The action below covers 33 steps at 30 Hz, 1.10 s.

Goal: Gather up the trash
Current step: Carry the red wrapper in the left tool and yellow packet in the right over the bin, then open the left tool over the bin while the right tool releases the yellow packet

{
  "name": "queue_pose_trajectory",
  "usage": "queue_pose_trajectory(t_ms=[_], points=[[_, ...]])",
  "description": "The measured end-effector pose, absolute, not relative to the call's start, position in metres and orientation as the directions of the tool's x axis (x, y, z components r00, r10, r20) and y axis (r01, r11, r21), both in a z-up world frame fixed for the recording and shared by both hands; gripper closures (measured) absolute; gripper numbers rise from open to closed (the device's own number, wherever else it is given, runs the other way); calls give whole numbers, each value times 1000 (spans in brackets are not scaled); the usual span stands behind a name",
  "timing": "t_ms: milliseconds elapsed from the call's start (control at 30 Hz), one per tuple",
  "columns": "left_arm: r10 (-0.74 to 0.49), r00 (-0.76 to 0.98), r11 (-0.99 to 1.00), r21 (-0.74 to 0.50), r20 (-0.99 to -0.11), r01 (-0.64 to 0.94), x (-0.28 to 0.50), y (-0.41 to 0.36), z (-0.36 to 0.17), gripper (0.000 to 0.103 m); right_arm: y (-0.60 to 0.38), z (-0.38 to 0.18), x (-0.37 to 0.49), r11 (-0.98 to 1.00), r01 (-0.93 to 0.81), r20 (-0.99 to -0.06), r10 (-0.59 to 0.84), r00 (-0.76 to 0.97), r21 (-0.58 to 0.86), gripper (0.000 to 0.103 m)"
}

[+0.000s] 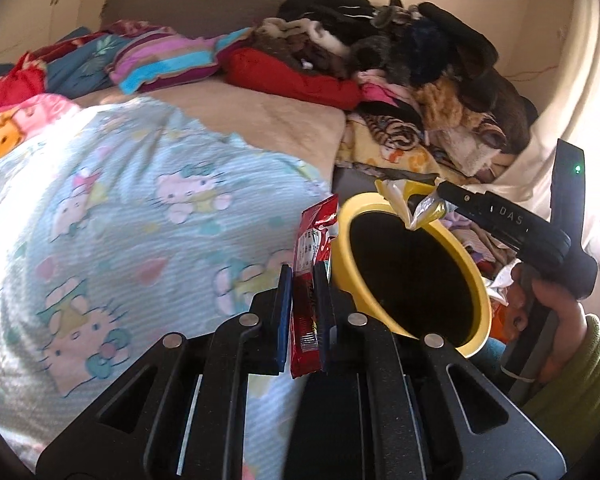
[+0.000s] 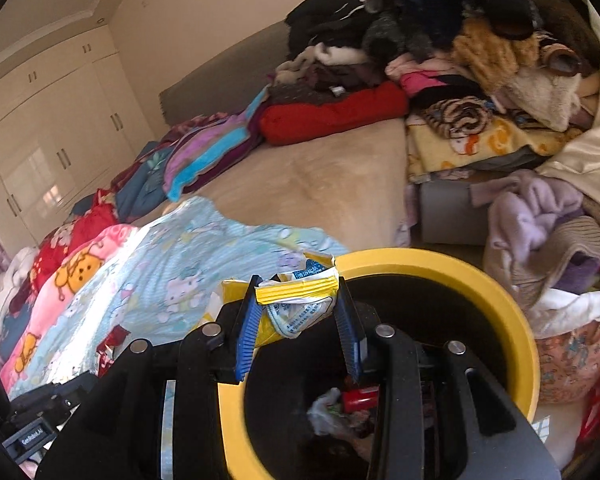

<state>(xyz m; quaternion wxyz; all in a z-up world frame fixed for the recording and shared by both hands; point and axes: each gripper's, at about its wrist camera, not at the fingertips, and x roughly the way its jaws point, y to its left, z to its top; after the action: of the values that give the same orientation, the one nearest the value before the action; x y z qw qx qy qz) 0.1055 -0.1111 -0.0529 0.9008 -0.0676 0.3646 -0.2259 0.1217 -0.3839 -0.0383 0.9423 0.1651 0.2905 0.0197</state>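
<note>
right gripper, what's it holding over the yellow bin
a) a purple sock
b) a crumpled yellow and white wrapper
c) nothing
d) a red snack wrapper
b: the right gripper has a crumpled yellow and white wrapper pinched between its blue pads, above the yellow bin; the red wrapper is in the left gripper.

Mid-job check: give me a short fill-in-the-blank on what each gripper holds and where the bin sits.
1. The left gripper is shut on a ____ wrapper.
2. The right gripper holds a crumpled ____ and white packet.
3. That packet hangs above the yellow ____.

Missing words: red; yellow; bin
</note>
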Motion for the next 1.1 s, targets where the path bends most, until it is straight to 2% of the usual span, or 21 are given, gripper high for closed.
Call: queue_pose_trajectory(t_ms=[233,633,733,800,833,867,933,1000,1033,1067,1100], points=[[-496,606,864,-284,-622,415,113,-152,-52,97,-421,-39,109,935,126,-552,84,830,331,69],[-543,548,826,-288,-636,485,128,-211,-57,97,-448,-47,99,952,172,-594,13,804,254,68],[-554,538,817,-292,-636,497,132,-222,-58,93,-451,-48,100,952,170,-608,22,793,256,64],[-555,538,815,-286,-635,504,133,-229,-58,75,-453,-50,100,951,175,-625,25,780,257,44],[-549,543,818,-276,-635,505,134,-232,-57,53,-454,-50,99,949,186,-625,15,780,255,42],[-548,545,818,-272,-634,506,135,-234,-57,47,-456,-50,97,947,188,-624,17,781,261,42],[-542,549,822,-264,-636,505,134,-234,-56,45,-459,-50,95,945,194,-631,17,776,264,41],[-528,558,829,-247,-640,501,132,-233,-55,32,-458,-47,91,943,199,-630,15,777,268,36],[-516,568,836,-233,-641,497,130,-231,-54,21,-457,-46,87,942,197,-626,17,780,272,35],[-508,579,841,-222,-638,494,128,-227,-53,16,-455,-45,84,943,193,-621,19,784,272,32],[-500,592,846,-211,-632,490,124,-221,-51,15,-452,-43,81,944,189,-613,17,790,270,28]])
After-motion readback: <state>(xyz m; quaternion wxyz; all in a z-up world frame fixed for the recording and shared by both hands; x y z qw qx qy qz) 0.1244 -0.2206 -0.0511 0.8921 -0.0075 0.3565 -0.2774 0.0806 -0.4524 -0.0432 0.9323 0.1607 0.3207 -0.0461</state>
